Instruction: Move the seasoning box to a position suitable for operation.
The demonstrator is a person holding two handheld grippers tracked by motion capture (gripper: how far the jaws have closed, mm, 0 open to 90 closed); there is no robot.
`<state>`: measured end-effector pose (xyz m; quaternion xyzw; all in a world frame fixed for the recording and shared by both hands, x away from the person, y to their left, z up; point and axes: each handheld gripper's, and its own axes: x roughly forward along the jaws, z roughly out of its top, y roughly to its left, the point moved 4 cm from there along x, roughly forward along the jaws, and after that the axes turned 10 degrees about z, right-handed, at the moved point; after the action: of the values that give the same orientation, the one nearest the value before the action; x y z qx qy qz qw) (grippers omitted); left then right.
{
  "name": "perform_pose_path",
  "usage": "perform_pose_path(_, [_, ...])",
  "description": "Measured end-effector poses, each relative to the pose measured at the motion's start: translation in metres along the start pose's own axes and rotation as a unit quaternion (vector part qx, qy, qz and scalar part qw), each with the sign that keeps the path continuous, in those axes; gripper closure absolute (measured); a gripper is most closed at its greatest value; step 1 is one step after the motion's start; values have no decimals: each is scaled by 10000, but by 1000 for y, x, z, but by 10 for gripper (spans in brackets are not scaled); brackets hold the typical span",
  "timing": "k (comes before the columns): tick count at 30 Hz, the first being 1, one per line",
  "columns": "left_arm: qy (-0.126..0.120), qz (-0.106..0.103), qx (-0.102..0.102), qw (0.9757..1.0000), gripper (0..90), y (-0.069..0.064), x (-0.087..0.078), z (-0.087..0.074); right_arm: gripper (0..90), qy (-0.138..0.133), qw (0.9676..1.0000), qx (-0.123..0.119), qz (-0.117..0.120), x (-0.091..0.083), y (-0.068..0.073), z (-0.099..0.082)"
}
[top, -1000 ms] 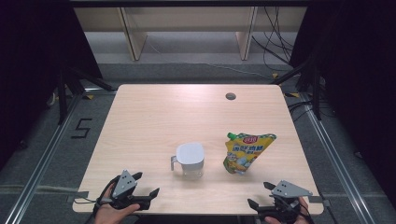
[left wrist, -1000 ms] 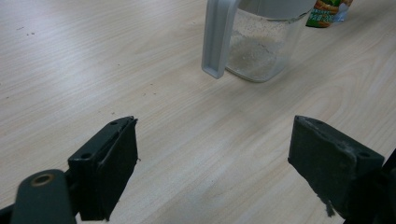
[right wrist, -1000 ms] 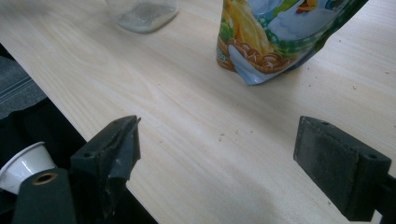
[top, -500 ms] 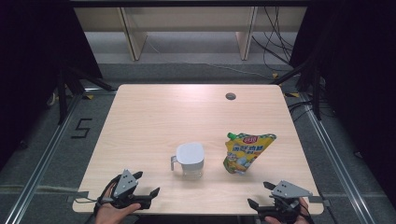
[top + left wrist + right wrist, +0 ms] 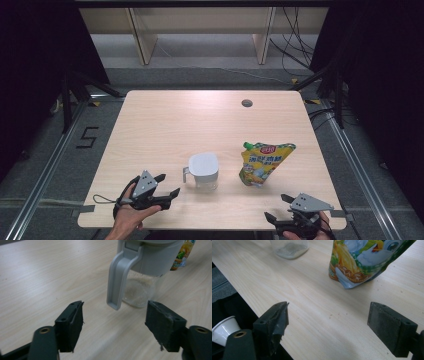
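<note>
The jug [image 5: 203, 170] stands upright on the near middle of the table [image 5: 165, 120], a clear container under a grey square lid, with its grey handle [image 5: 185, 174] on the side facing the left gripper [image 5: 167, 185]. In the left gripper view the handle [image 5: 120, 277] hangs down clear of the tabletop, and a thin layer of pale grains lies at the bottom of the clear body [image 5: 140, 291]. Just to the right of the jug, apart from it, a yellow and green spout pouch [image 5: 262, 162] stands leaning, its green cap at the upper left corner. In the right gripper view the pouch [image 5: 364, 257] shows printed food pictures and rests on its folded base.

The left gripper sits near the table's front edge, left of the jug and pointing at the handle; its jaws have just been closing somewhat yet remain spread, with nothing between them and the handle beyond their tips. The right gripper [image 5: 280, 207] hovers at the front right edge, below the pouch and well apart from it, jaws spread wide over bare wood. A small dark hole [image 5: 246, 103] lies in the far right part of the table
</note>
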<state>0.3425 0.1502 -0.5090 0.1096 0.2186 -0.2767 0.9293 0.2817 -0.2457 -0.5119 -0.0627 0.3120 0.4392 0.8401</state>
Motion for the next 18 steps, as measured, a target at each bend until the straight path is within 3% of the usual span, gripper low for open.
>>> perform_pose_path(4, [-24, -4, 80, 10000, 391, -7, 10, 9, 182, -26, 10000, 11, 11, 0, 0, 0])
perform_pose_path(5, [3, 24, 307, 9995, 410, -8, 15, 13, 182, -29, 10000, 64, -62, -1, 1, 0])
perform_pose_path(7, [22, 14, 237, 9997, 455, -10, 19, 14, 183, -88, 9998, 119, -115, 0, 2, 0])
perform_pose_path(8, [21, 41, 313, 9995, 455, -9, 22, 15, 183, -88, 9998, 119, -115, 0, 2, 0])
perform_pose_path(10, [9, 23, 442, 9990, 508, -8, 27, 18, 184, -68, 9998, -54, -185, -1, 0, 1])
perform_pose_path(11, [53, 13, 324, 9995, 546, -8, 32, 18, 186, -85, 9998, -37, -184, -1, 0, 1])
perform_pose_path(15, [57, -25, 451, 9990, 625, -5, 38, 19, 187, -81, 9998, -45, -164, -1, 1, 1])
perform_pose_path(18, [88, -105, 355, 9993, 681, -8, 42, 20, 193, -107, 9999, -13, -116, 0, 1, 1])
